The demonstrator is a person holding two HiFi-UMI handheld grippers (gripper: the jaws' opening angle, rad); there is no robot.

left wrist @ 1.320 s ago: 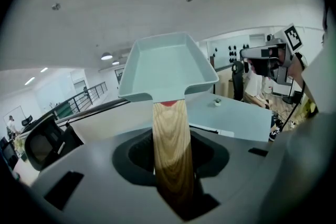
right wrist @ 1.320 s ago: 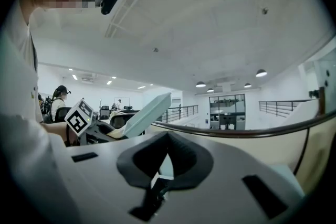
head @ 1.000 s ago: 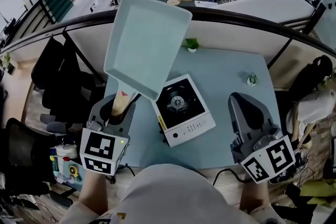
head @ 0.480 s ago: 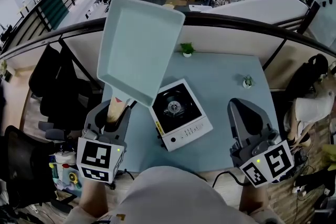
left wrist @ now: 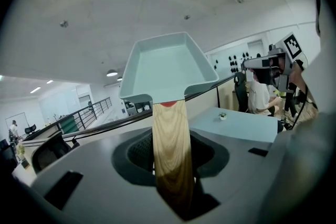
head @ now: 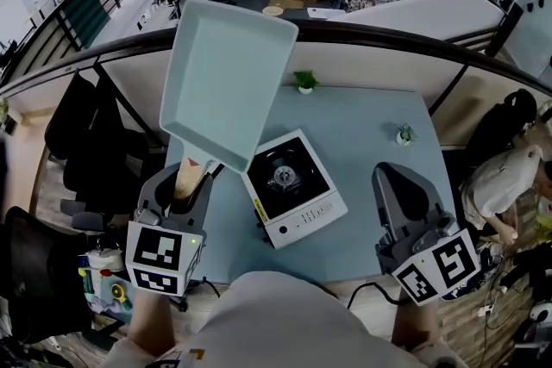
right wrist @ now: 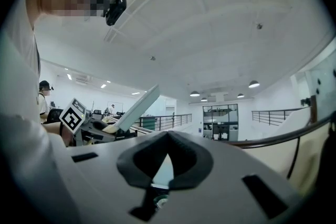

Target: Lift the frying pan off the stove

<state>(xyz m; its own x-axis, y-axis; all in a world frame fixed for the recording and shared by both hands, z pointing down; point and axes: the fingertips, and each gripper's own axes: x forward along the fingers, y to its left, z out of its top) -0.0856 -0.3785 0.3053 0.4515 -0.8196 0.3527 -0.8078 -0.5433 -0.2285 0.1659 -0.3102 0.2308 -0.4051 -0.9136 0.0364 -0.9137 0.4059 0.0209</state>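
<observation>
While our left claw [head: 191, 178] pinches its wooden handle [head: 187, 182], the frying pan [head: 226, 77] hangs tilted, raised clear of the stove [head: 295, 187] on the surface [head: 379, 112]; our right claw [head: 394, 177] sits pressed together, empty.

I see bare table [head: 371, 146] between the stove [head: 291, 185] and my right gripper [head: 395, 181], an open lane running to the far edge. A leafy plant [head: 304, 82] sits at that edge and a tiny pot [head: 404, 134] nearer the right side (both easy to clip), while the raised frying pan [head: 226, 77] fills the air over the table's left side.
</observation>
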